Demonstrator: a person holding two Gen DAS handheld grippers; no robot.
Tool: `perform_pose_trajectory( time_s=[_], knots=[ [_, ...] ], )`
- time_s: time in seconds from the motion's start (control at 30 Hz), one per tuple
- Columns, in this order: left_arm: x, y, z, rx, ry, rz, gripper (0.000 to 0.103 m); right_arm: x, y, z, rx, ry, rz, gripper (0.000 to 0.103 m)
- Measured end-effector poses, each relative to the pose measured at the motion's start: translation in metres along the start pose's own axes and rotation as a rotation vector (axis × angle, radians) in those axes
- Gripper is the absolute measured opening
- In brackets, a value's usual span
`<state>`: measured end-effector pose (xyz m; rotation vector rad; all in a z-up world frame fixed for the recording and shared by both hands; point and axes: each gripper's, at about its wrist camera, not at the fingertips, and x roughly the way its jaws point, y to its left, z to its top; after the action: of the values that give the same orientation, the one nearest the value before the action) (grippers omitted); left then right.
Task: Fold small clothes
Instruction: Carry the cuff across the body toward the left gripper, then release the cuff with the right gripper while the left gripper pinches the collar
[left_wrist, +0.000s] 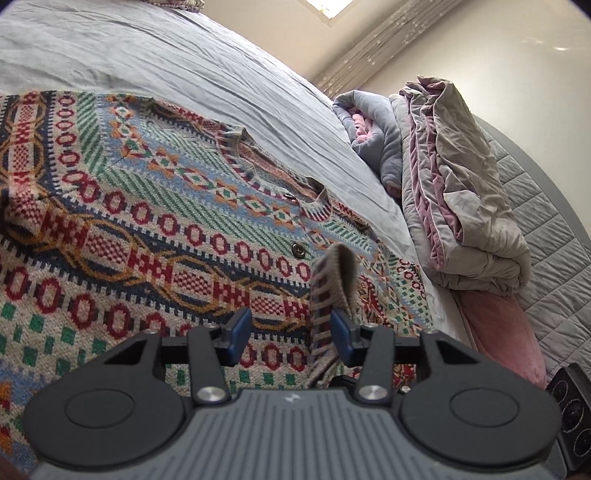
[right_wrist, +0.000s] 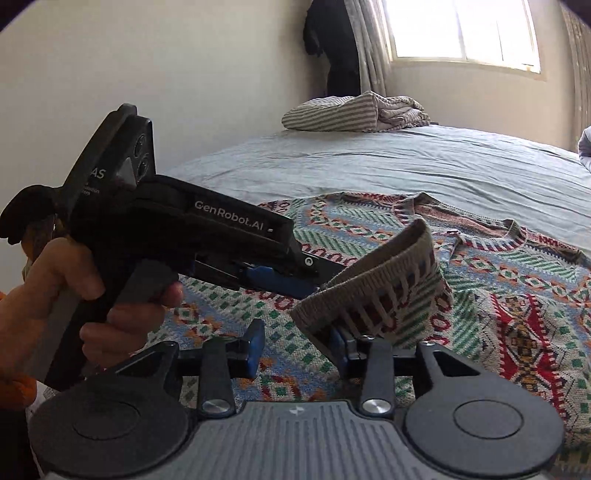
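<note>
A multicoloured patterned knit sweater (left_wrist: 147, 221) (right_wrist: 498, 295) lies spread flat on the grey bed sheet (left_wrist: 184, 66) (right_wrist: 406, 162), neckline and buttons facing up. One ribbed cuff (left_wrist: 334, 273) (right_wrist: 388, 280) is lifted and stands upright. My left gripper (left_wrist: 291, 332) is open; the cuff leans against its right pad, while the left pad is well clear of it. In the right wrist view a hand (right_wrist: 74, 280) holds the left gripper (right_wrist: 303, 288), whose fingers reach the cuff's edge. My right gripper (right_wrist: 296, 349) is open, with the cuff draped over its right finger.
A folded grey-and-pink quilt (left_wrist: 461, 192) is piled along the bed's edge beside the sweater. Striped bedding (right_wrist: 351, 114) sits at the far end of the bed, below a bright window (right_wrist: 461, 33) with curtains. Something dark (right_wrist: 340, 44) hangs in the corner.
</note>
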<state>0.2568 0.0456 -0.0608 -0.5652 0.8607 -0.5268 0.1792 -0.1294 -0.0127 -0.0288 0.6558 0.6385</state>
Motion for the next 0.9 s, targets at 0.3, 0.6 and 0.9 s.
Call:
perform_pose_trajectory(
  time_s=[0.3,0.6,0.9],
  knots=[
    [0.001,0.008,0.001,-0.084,-0.035,-0.087,0.071,-0.010,-0.019,-0.004,0.062,-0.005,-0.076,0.052],
    [0.013,-0.006,-0.004,-0.034,0.003,0.095,0.076,-0.013,-0.038,-0.010,0.112,-0.005,-0.130,0.060],
    [0.013,0.009,-0.006,-0.171,0.086,0.078,0.065,-0.013,-0.044,-0.013,0.106,0.002,-0.146,0.061]
  ],
)
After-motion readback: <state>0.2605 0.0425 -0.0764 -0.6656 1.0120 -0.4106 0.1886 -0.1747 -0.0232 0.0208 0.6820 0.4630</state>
